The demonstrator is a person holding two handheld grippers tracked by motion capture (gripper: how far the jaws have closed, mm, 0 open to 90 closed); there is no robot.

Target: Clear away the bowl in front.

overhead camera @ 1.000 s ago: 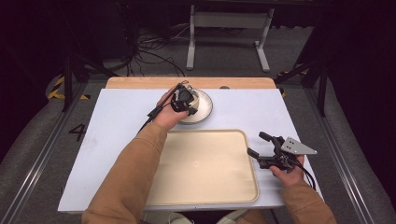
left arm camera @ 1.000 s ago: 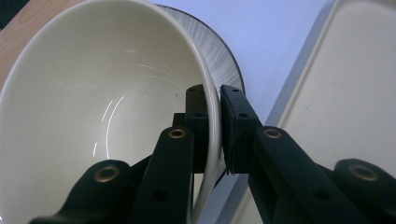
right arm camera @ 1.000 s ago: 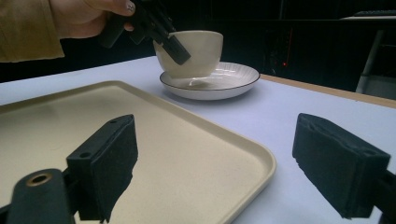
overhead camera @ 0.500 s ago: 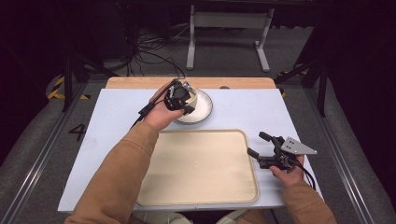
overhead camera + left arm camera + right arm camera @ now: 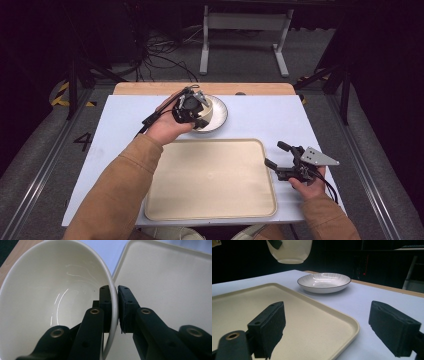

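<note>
The left gripper [image 5: 192, 106], seen in the upper middle of the high view, has its jaws clenched on the rim of a glossy cream ceramic bowl [image 5: 57, 297]: in the left gripper view one pad sits inside the wall and the other outside, pinching the thin lip. In the right gripper view the bowl [image 5: 289, 251] hangs at the top left of the frame, clear of the counter and above a shallow white ribbed plate with a dark rim [image 5: 324, 282].

I judge the step in hand to be carrying the bowl off the plate and toward the beige rectangular plastic tray [image 5: 210, 177] that fills the lower middle of the high view. The next move calls for swinging the bowl across over the tray's raised lip, keeping it level, then lowering it onto the flat, faintly speckled matte floor of the tray before letting go. A rim pinch on smooth glazed ware could slip or let the bowl swing, so a slow descent seems wise.

The right gripper [image 5: 282, 159] rests at the tray's right edge, its jaws released and spread wide with nothing between them, their black pads rough and foam-like.
</note>
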